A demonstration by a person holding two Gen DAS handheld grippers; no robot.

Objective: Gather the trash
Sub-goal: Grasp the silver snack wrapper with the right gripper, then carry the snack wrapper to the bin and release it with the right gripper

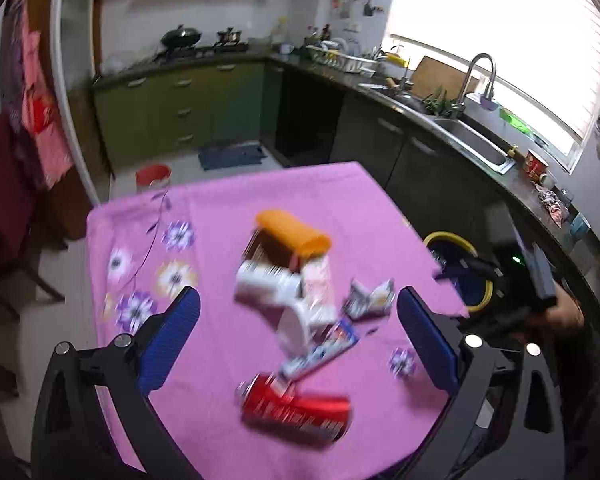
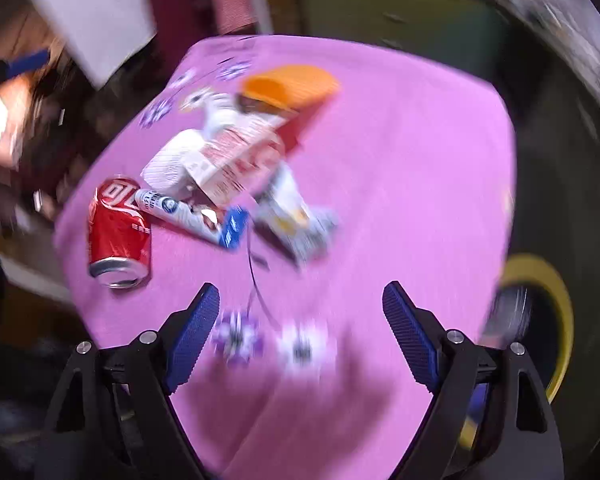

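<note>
Blur smears both views, so labels on the trash are unreadable and the white pieces in the middle of the pile cannot be told apart. The right gripper (image 1: 540,276) shows in the left wrist view only as a dark shape past the table's far right corner, with part of a hand (image 1: 566,312) behind it.

A pink tablecloth (image 1: 228,216) with printed flowers covers the table. The room is a kitchen: green cabinets (image 1: 180,108), a dark counter, a steel sink (image 1: 476,144) with a tall tap under a bright window, a wok (image 1: 182,36) on the stove. A red bucket (image 1: 153,176) stands on the floor beyond the table. A dark bin with a yellow rim (image 1: 452,238) sits just beside the table's right edge.

Trash, all on the cloth in one loose heap:
- one red can (image 1: 296,412), on its side, nearest the left gripper
- one blue and white tube (image 2: 188,216), touching the can
- one orange-topped container (image 1: 292,232), tipped over at the far end
- one printed carton (image 2: 240,160), leaning on the white pieces
- one crumpled wrapper (image 1: 370,300), just beside the heap

The left gripper (image 1: 300,332) hangs over the heap, jaws spread wide, nothing between the pads. The right gripper, in its own view (image 2: 300,320), is over bare cloth near the heap, jaws wide apart, gripping nothing.
</note>
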